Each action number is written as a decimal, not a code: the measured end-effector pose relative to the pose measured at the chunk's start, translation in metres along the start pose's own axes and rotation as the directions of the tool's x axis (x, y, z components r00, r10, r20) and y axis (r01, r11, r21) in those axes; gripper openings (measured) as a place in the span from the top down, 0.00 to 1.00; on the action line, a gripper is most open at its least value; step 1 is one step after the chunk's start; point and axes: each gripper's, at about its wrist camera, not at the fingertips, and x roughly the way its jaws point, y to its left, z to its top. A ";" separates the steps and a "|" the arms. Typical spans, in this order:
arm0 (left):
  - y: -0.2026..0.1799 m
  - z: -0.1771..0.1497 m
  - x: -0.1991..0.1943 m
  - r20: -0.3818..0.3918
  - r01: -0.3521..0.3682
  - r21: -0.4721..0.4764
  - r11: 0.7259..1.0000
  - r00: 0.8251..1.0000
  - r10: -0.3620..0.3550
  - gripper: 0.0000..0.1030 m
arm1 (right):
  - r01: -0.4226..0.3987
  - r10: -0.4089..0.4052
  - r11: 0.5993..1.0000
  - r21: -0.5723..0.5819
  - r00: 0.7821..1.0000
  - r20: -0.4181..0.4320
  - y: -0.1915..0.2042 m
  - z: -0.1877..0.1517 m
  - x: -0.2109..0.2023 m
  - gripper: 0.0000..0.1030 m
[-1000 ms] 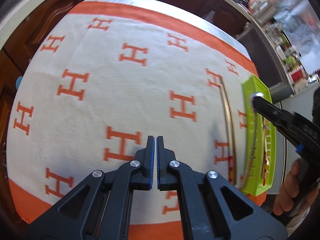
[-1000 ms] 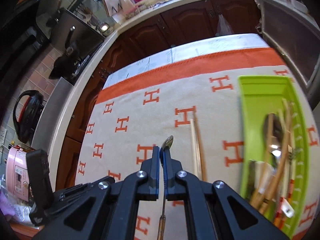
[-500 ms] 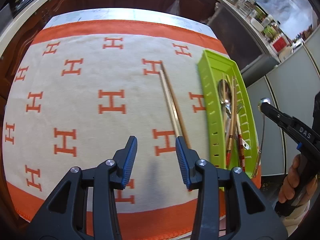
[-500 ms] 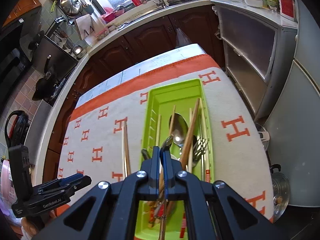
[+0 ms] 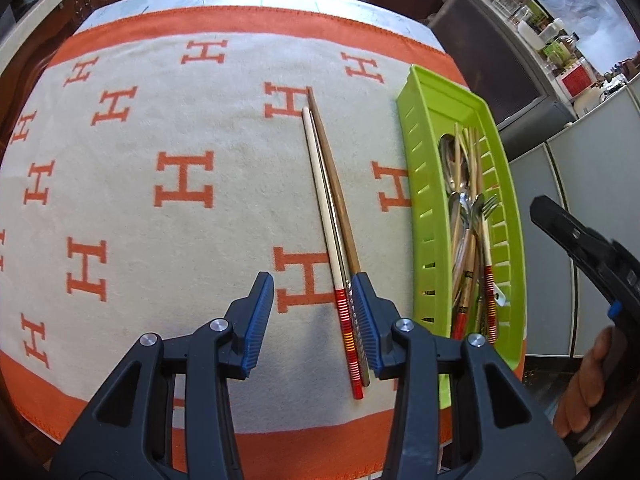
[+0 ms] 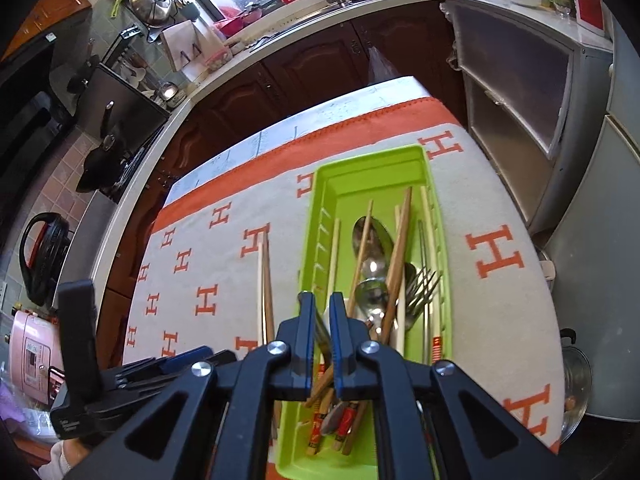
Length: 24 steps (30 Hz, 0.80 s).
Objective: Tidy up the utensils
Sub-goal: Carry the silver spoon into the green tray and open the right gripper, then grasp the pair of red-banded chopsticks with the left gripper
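Note:
A green utensil tray (image 5: pixel 416 136) (image 6: pixel 316 208) lies on the right of an orange-and-cream cloth and holds spoons (image 6: pixel 372 236), forks (image 6: pixel 420 288) and several chopsticks. A loose bundle of chopsticks (image 5: pixel 328 200) (image 6: pixel 264 272) lies on the cloth left of the tray. My left gripper (image 5: pixel 314 312) is open, low over the cloth, its right finger beside the chopsticks' striped ends. My right gripper (image 6: pixel 322 316) hangs over the tray's near end, jaws slightly apart with a thin utensil handle (image 6: pixel 320 330) between them.
The table's front edge (image 5: pixel 280 452) is just below the left gripper. Dark wooden cabinets (image 6: pixel 320 68) and a kitchen counter stand beyond the table's far edge. Grey cabinets (image 6: pixel 560 120) stand to the right of the table.
My left gripper opened wide and came down toward the loose chopsticks. My right gripper carried a spoon from the cloth over the tray, and its jaws have parted a little.

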 end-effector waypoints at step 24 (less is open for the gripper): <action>-0.029 0.001 0.040 -0.088 -0.138 0.051 0.989 0.986 0.142 0.64 | -0.046 0.047 0.998 0.038 0.999 -0.009 -0.002 -0.015 -0.003 0.93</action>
